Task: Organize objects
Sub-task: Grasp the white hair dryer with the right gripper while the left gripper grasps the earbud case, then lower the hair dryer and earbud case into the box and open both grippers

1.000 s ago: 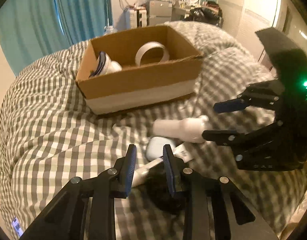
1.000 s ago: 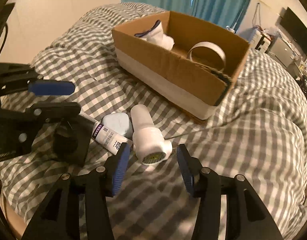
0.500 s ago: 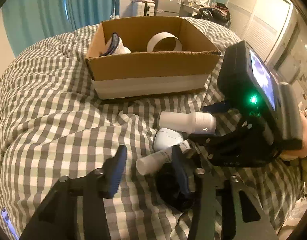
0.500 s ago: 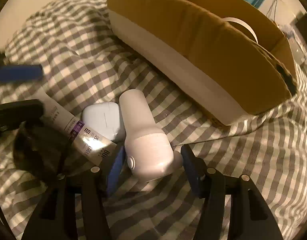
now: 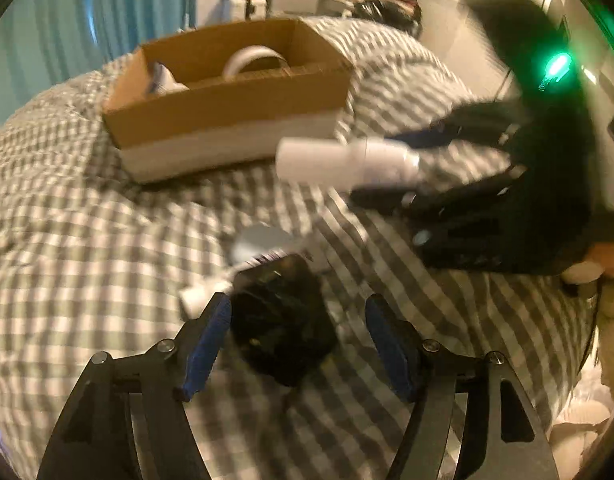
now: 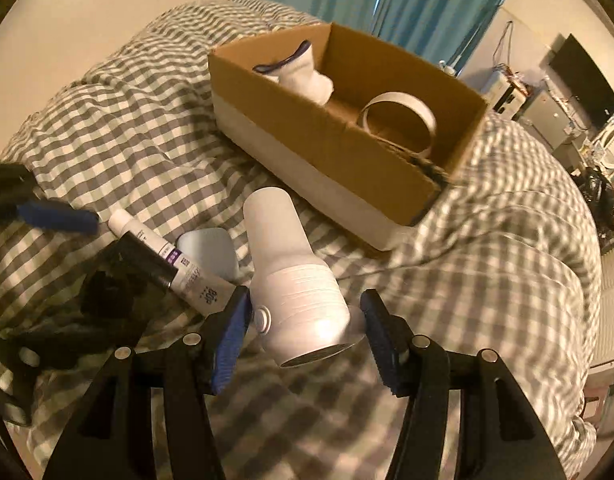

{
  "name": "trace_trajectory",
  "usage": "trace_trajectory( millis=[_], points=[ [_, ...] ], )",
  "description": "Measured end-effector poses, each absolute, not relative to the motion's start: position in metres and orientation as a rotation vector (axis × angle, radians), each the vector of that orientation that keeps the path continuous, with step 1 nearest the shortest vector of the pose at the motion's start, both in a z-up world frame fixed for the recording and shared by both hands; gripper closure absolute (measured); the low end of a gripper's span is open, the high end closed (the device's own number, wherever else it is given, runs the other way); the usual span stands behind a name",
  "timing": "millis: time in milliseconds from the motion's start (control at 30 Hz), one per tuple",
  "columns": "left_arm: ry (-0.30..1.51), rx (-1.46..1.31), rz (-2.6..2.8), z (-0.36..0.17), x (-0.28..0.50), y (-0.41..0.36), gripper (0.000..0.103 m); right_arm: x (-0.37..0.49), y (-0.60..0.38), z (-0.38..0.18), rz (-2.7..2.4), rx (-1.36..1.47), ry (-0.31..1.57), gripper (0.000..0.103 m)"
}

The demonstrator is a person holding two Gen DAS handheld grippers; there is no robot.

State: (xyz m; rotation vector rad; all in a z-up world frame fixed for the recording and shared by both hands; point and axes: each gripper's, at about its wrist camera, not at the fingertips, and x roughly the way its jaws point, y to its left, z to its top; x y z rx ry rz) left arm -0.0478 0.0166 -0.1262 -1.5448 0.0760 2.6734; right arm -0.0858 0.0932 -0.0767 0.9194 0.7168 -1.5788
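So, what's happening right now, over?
Right gripper shut on the white device, lifted off the bed. Left gripper open around the black object. Cardboard box ahead, path unobstructed.

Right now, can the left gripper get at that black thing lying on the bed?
Probably yes. The left gripper is open, its fingers either side of the black object on the duvet. A white tube lies close beside it and might get nudged.
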Motion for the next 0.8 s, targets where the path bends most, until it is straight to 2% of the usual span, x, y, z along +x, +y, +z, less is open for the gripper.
trace_trajectory(
  millis=[200,233,300,333,467,567,800],
  points=[
    [0.046,-1.625,2.630,-0.152,-0.058,0.017,0.031,-0.090,0.104,-0.065,-1.599,0.921,0.672,0.047],
    [0.042,-1.628,2.625,-0.154,-0.057,0.019,0.034,-0.091,0.106,-0.064,-1.602,0.920,0.661,0.047],
    [0.029,-1.625,2.620,-0.155,-0.057,0.018,0.053,-0.095,0.109,-0.065,-1.607,0.917,0.647,0.047],
    [0.021,-1.626,2.614,-0.155,-0.058,0.017,0.066,-0.094,0.110,-0.064,-1.607,0.915,0.640,0.047],
    [0.015,-1.607,2.638,-0.150,-0.056,0.019,0.083,-0.092,0.113,-0.057,-1.616,0.896,0.622,0.047],
    [0.042,-1.563,2.675,-0.142,-0.052,0.020,0.092,-0.089,0.118,-0.049,-1.627,0.878,0.612,0.047],
    [0.096,-1.468,2.742,-0.115,-0.046,0.022,0.096,-0.085,0.132,-0.026,-1.668,0.832,0.586,0.047]
  ],
)
